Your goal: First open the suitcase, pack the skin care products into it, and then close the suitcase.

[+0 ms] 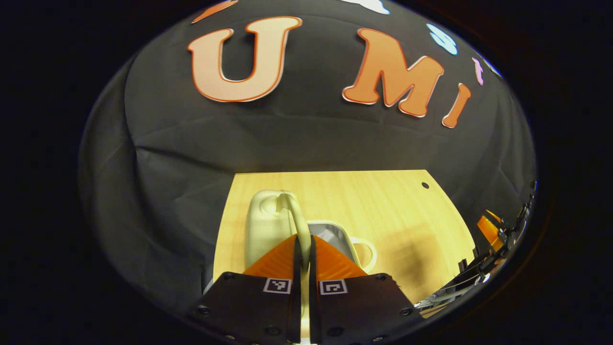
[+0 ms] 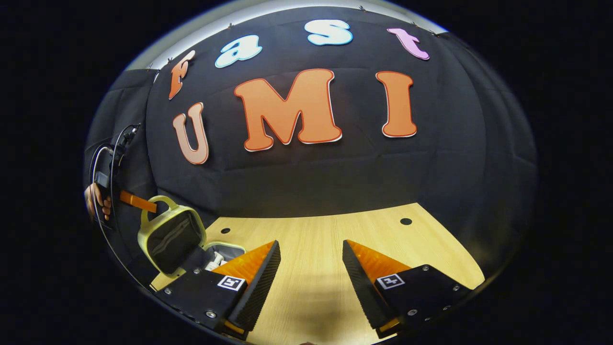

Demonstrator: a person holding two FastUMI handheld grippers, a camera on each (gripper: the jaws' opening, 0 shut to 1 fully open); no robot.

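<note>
Pale plastic marks the small suitcase (image 2: 172, 235), which sits near the table's (image 2: 316, 287) left edge with its lid (image 2: 170, 238) raised, dark lining facing the right tongs' camera. The left tongs (image 1: 303, 249) have their fingers drawn together on the lid's looped handle (image 1: 298, 218), so they appear to be holding the lid by it; from the right gripper view those tongs (image 2: 139, 201) reach in from the left, a hand (image 2: 96, 201) behind them. Inside the open tray (image 2: 218, 254) something white, probably a skin care bottle (image 2: 214, 261), lies low, though it is too small to be sure. Farther right, the right tongs (image 2: 310, 268) hang wide apart and hold nothing above bare wood at the middle of the table. The step in hand looks like moving the lid on its hinge; it is best done by swinging the handle along the hinge's arc rather than dragging the case sideways, keeping the pinch firm, and checking that nothing stands proud of the tray before the lid comes down.
</note>
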